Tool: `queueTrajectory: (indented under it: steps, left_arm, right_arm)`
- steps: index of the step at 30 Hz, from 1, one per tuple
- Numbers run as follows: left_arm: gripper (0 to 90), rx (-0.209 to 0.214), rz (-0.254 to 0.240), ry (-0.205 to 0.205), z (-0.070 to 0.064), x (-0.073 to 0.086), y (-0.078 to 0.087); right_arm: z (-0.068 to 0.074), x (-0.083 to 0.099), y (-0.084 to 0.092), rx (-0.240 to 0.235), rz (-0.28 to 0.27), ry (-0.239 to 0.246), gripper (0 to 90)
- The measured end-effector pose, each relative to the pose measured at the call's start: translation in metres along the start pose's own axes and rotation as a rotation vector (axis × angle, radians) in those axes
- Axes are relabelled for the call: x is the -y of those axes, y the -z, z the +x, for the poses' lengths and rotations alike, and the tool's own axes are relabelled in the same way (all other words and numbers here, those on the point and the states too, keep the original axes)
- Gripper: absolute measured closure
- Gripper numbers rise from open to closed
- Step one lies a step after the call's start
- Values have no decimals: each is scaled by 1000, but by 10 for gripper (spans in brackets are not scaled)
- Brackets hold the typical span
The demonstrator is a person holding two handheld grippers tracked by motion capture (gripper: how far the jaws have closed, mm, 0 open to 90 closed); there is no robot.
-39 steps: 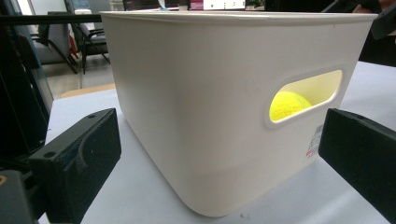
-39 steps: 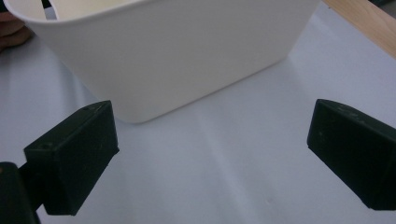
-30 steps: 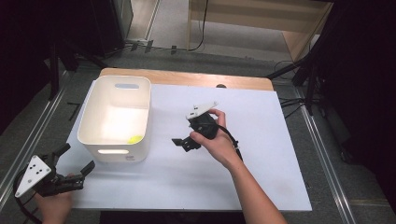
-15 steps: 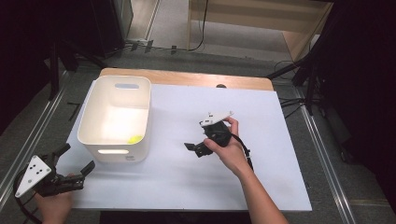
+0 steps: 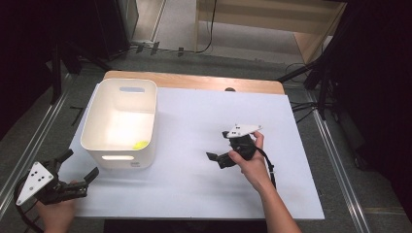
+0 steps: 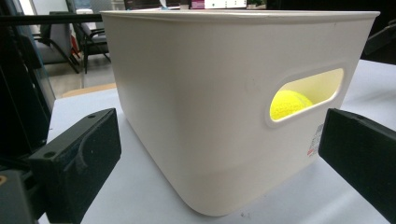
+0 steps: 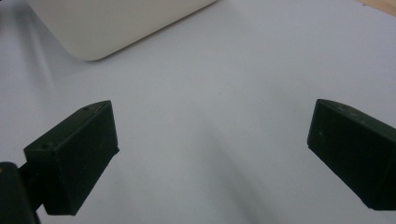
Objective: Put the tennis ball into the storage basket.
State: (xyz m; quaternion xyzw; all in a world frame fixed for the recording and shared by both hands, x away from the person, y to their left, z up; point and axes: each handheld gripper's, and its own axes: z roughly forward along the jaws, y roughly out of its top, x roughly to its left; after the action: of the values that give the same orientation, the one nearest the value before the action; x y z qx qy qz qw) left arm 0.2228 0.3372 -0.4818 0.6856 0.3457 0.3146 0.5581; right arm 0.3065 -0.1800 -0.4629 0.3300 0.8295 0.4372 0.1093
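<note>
Right gripper (image 5: 217,158) nearer, ball (image 6: 289,103) half-hidden.

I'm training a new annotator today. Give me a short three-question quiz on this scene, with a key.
1. True or false: the yellow ball lies inside the white bin.
2. Which tongs are nearer the bin: A) the left tongs, B) the right tongs?
3. Fill in: both tongs are ____ (open or shut) and hold nothing.

Key
1. True. The ball shows through the bin's handle slot in the left gripper view and at the bin's near end in the high view.
2. A. The left tongs are at the bin's near end; the right tongs are out over the white table top.
3. Open.
</note>
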Motion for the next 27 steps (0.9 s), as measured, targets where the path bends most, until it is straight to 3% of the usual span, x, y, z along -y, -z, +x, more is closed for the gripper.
queueTrajectory:
  steps: [27]
  left_arm:
    - [0,-3,-4,-4,-1,0,0]
  right_arm:
    - [-25,68,52,111,-62,-118,0]
